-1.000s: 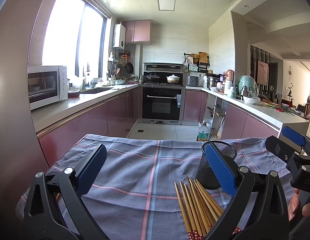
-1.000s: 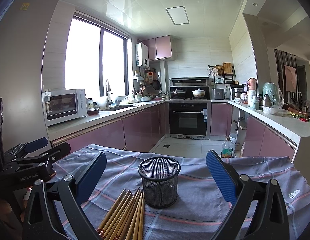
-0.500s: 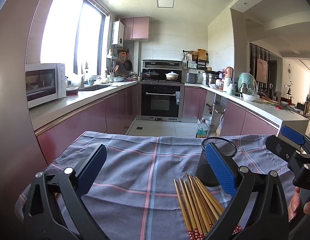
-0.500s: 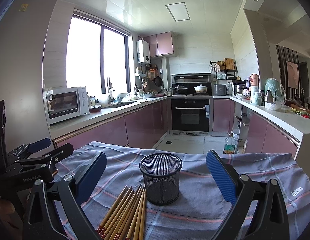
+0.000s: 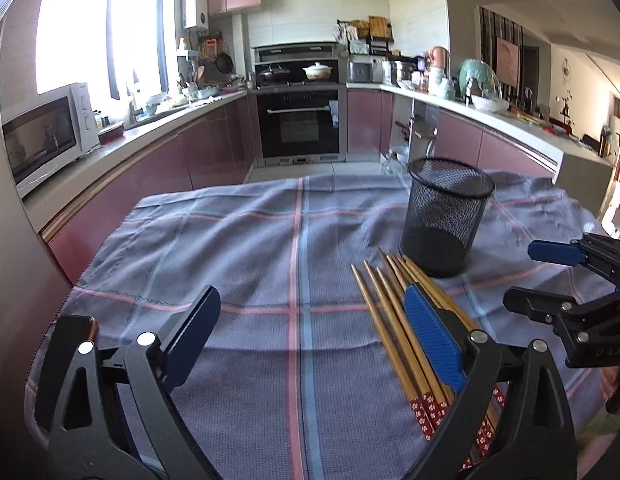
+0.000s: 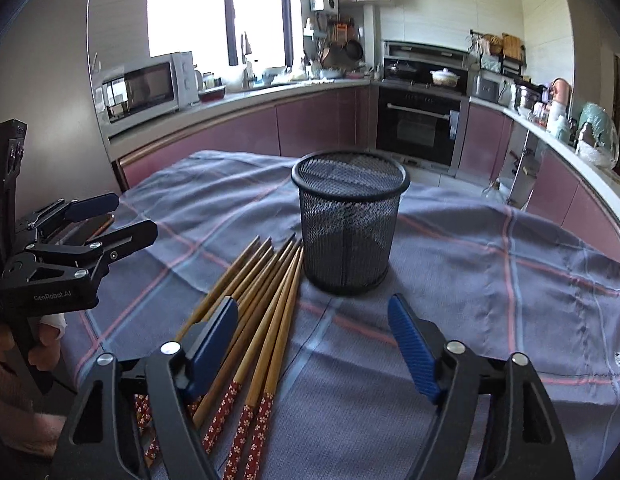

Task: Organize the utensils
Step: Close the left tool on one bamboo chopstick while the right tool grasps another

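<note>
Right, chopsticks (image 6: 266,304) light, stiff, slick; I'd pinch mid-shaft. Both grippers, left (image 5: 310,332) and right (image 6: 314,340), fingers released, empty.

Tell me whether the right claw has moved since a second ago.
Yes. The right claw has tipped down and come closer to the mesh cup, which now looms larger, with the chopsticks lying under its left finger.
</note>
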`<state>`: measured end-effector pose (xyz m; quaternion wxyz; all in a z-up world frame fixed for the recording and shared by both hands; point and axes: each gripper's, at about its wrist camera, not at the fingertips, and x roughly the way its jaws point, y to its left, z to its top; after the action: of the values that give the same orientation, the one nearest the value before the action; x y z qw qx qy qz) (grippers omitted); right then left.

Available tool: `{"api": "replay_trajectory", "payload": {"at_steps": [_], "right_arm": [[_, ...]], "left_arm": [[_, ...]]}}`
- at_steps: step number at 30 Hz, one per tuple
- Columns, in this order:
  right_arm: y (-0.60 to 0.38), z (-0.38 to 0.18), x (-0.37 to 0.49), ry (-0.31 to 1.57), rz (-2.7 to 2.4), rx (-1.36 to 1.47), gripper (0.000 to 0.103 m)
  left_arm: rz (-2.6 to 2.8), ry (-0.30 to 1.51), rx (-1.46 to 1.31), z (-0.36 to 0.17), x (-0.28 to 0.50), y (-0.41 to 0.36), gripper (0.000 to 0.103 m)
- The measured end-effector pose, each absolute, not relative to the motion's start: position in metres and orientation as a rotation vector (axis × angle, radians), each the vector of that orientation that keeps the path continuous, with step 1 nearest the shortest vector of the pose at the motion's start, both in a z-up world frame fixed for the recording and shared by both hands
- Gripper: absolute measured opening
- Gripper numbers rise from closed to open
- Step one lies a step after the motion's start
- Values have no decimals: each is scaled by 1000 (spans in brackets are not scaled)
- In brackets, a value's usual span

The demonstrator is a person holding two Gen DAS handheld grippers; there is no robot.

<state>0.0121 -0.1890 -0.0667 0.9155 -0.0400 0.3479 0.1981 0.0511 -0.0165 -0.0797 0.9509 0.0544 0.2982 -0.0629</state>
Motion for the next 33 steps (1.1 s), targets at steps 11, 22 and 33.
{"api": "replay_trajectory", "payload": {"at_steps": [11,22,33], "right_arm": [[-181,-97,38,882,438,-87,39],[-172,-106,48,922,438,-132,32],[-163,-109,59,934,453,-121,6]], "left_arm": [[-217,793,186,-129,89,-45,70],[-284,901,189,-144,107,-58,45],[-334,938,134,-141,109,-58,14]]}}
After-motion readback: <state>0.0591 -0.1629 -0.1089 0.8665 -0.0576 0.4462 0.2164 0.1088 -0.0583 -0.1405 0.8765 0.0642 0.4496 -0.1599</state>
